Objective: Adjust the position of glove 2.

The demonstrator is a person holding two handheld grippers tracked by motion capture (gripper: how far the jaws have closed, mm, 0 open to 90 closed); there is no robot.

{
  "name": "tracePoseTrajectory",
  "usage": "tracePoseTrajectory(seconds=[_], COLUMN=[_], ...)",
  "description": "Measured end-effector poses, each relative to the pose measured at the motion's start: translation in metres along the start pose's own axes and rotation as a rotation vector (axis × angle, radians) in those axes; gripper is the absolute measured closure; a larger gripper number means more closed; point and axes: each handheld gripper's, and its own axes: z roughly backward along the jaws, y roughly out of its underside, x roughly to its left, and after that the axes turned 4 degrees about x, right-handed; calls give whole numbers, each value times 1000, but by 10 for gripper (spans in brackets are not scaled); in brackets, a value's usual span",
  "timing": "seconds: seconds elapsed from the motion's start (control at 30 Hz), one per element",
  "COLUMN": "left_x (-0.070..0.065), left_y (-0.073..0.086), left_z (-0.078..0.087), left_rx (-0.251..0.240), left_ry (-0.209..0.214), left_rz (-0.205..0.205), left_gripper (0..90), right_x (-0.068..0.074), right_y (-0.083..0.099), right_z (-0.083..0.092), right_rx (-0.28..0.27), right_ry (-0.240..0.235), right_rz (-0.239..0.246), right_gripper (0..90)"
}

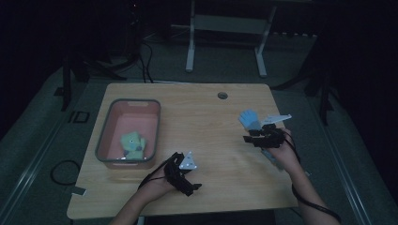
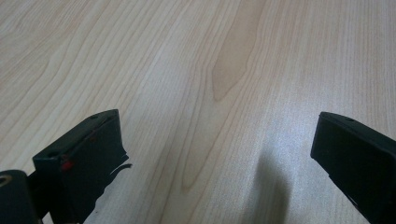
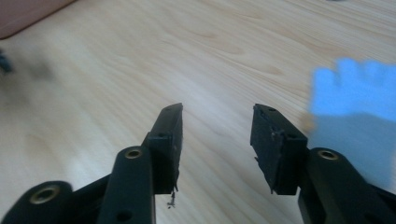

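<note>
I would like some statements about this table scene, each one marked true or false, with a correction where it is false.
1. A green toy lies inside the pink bin. True.
2. The blue glove lies inside the bin. False: it lies on the wooden table, just beyond the right gripper.
3. The right gripper's jaws are clamped on the glove. False: in the right gripper view they stand apart with bare table between them, and the glove is off to the side.
4. The left gripper has its jaws wide apart over bare wood. True.
5. The bin stands on the person's right side of the table. False: it stands on the left side.
</note>
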Motion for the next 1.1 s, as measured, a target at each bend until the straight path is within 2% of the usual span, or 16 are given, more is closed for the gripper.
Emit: tracePoseTrajectory(seconds=[0.03,0.17,0.2,0.33,0.43,0.57,0.7,0.77,1.0,1.1], left_x=[-1,-3,-3,-4,-4,-5,-5,-5,-5,-4], left_y=[3,6,6,8,8,10,13,14,15,17], left_z=[-2,-5,-5,-6,-5,-4,-4,-4,-3,-4], left_rx=[6,19,19,32,22,22,17,16,3,8], left_ry=[-4,-1,-1,-3,4,-7,-11,-10,-10,-13], left_rz=[7,4,4,-8,9,9,11,10,12,12], left_gripper=[28,28,28,28,28,28,28,28,28,28], right_x=[-9,-25,-25,-39,-49,-61,-73,-77,-87,-89], right_y=[3,6,6,6,3,-3,-8,-10,-12,-11], right_z=[4,6,6,5,2,-8,-18,-24,-49,-58], right_rx=[-9,-4,-4,-3,8,25,17,27,55,67], right_ry=[22,60,60,99,128,139,127,136,169,213], right_rz=[-21,-60,-60,-84,-87,-103,-152,-153,-111,-89], right_gripper=[554,557,557,564,576,593,629,630,613,613])
